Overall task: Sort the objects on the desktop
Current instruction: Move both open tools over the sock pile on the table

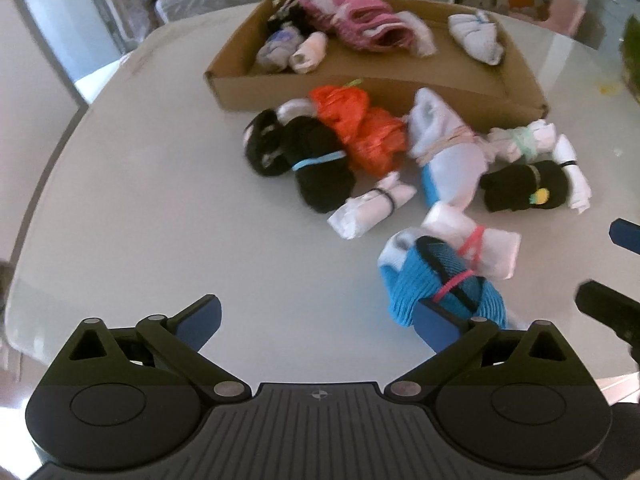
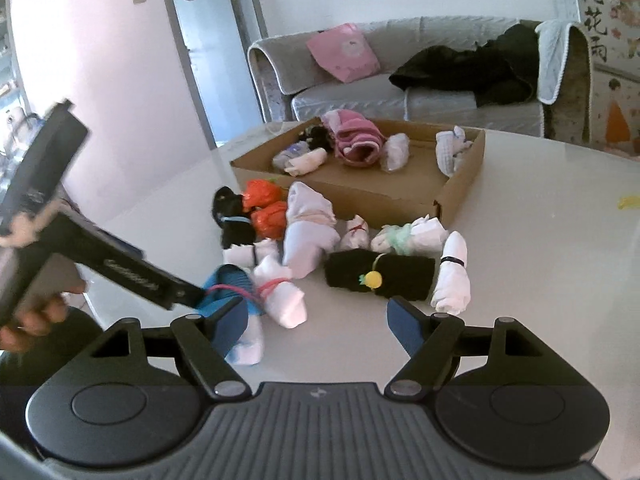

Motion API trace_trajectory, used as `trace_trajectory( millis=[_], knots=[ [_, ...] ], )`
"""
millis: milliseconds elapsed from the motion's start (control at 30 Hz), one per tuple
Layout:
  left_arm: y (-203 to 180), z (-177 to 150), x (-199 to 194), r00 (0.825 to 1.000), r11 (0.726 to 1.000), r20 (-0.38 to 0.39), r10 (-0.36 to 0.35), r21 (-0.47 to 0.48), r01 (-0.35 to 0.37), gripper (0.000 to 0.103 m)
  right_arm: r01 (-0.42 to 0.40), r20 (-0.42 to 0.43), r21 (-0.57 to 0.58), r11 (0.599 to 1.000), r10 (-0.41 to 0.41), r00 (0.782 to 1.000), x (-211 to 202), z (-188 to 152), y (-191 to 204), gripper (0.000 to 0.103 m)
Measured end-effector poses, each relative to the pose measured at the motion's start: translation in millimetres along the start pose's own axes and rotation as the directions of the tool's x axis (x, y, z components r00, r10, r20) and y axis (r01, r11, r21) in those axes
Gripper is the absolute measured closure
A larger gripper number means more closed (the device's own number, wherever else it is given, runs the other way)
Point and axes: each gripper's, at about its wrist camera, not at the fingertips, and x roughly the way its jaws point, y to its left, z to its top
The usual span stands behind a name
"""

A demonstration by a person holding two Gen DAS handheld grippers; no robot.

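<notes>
Cardboard box [image 2: 460, 196] w/ pink bundle [image 2: 358, 142], sm. rolls.

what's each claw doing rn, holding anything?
Left claw: wide open, holding nothing; blue sock bundle sits by its right finger.
Right claw: open, empty, bare table between the fingers.

I am working in a home living room: a grey quilted fabric sofa [image 2: 420, 92] stands at the far side with a pink square cushion [image 2: 343, 53] and a dark crumpled garment [image 2: 472, 70] on it, beyond the pale glossy round table [image 2: 540, 240], bright floral wallpaper [image 2: 612, 40] far right.
</notes>
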Motion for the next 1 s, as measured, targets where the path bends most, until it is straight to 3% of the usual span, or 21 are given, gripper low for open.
trace_trajectory(
  millis=[400, 533, 633, 1000],
  knots=[
    [2, -4, 10, 0.992, 0.993, -0.052, 0.115, -0.02, -0.116, 0.0, -0.013, -0.056, -0.168, 0.986, 0.004, 0.998, 34, -5, 20, 0.03],
    [-6, -3, 9, 0.991, 0.992, -0.042, 0.126, -0.01, -0.127, 0.001, -0.038, -0.064, -0.196, 0.98, 0.026, 0.998, 42, -3, 21, 0.032],
    [-16, -3, 8, 0.984, 0.984, -0.016, 0.178, 0.018, -0.178, 0.001, -0.048, -0.066, -0.217, 0.975, 0.035, 0.997, 44, -2, 20, 0.032],
    [-18, 11, 16, 0.97, 0.97, -0.034, 0.242, 0.015, -0.242, 0.001, -0.115, -0.076, -0.251, 0.961, 0.099, 0.992, 51, -3, 24, 0.036]
  ],
)
